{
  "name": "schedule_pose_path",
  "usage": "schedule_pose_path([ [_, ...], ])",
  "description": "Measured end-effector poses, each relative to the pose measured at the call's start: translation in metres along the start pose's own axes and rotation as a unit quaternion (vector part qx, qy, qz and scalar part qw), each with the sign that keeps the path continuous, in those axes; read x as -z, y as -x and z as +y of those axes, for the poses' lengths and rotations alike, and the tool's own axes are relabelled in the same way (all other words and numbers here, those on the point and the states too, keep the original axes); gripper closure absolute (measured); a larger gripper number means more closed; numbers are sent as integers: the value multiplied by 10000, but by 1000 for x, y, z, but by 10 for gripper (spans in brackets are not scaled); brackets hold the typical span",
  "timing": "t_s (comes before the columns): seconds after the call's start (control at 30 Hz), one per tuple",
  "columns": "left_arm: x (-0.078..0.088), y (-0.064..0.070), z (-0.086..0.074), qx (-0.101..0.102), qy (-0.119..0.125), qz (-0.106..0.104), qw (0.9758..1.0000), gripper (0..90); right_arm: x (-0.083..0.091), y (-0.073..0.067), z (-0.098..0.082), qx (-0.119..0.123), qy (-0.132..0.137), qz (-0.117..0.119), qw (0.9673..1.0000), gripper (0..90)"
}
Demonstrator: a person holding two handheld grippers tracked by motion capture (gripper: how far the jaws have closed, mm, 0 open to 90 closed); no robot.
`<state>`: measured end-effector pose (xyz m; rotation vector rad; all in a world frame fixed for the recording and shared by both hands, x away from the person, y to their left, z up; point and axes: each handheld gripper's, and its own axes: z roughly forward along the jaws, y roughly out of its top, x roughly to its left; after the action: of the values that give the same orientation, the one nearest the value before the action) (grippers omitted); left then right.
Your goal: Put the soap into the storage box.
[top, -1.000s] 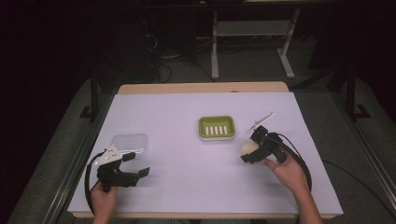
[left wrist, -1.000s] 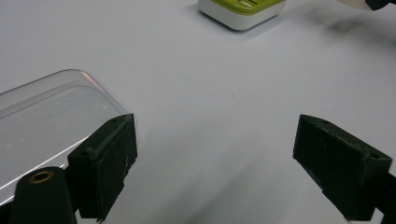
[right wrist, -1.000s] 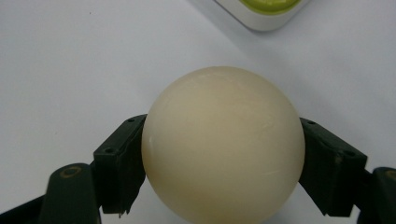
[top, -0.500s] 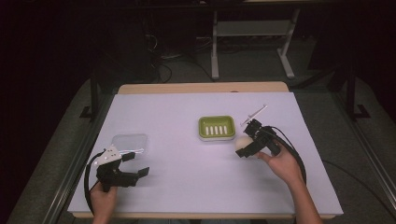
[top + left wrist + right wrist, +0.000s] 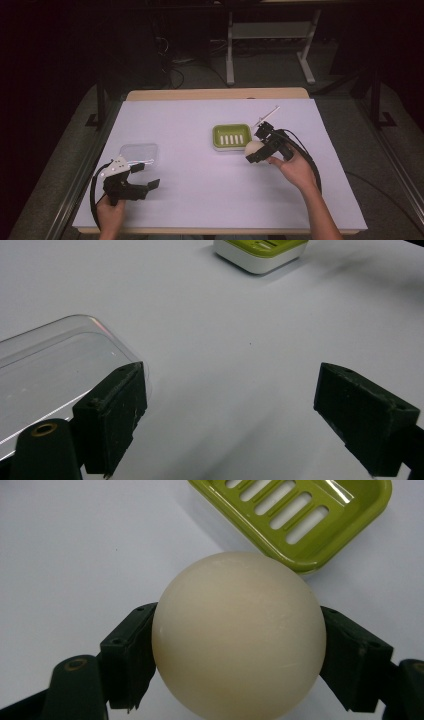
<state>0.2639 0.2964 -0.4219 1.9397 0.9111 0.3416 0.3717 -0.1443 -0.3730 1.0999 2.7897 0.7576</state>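
Observation:
My right gripper (image 5: 256, 149) is shut on a round cream soap (image 5: 239, 635), held just above the table beside the right front corner of a green slotted soap dish (image 5: 231, 136). In the right gripper view the dish (image 5: 300, 515) lies just beyond the soap, with nothing in it. Near the front left of the table, my left gripper (image 5: 146, 176) stands open with nothing between its jaws. Its left jaw lies against the near edge of a clear plastic lid (image 5: 55, 365), which also sits on the table in the high view (image 5: 140, 153).
The table (image 5: 200, 190) has a white cover and a wooden far edge. A green soap dish (image 5: 260, 252) shows far off in the left gripper view. Beyond the table stand a metal stand (image 5: 270, 45) and loose cables on a dark floor.
My right gripper has carried the soap leftward and a little away from me, up to the dish's right side. The left gripper has stayed where it was.

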Motion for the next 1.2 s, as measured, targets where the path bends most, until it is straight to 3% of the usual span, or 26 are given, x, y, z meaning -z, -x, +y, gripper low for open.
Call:
schedule_pose_path([
  [0.6, 1, 0, 0, 14, -11, -12, 10000, 129, -4, -1, 32, 68, 66, 19, 10000, 230],
  [1.2, 1, 0, 0, -1, -10, 5, 10000, 129, -13, 2, 64, 130, -136, -23, 9998, 230],
])
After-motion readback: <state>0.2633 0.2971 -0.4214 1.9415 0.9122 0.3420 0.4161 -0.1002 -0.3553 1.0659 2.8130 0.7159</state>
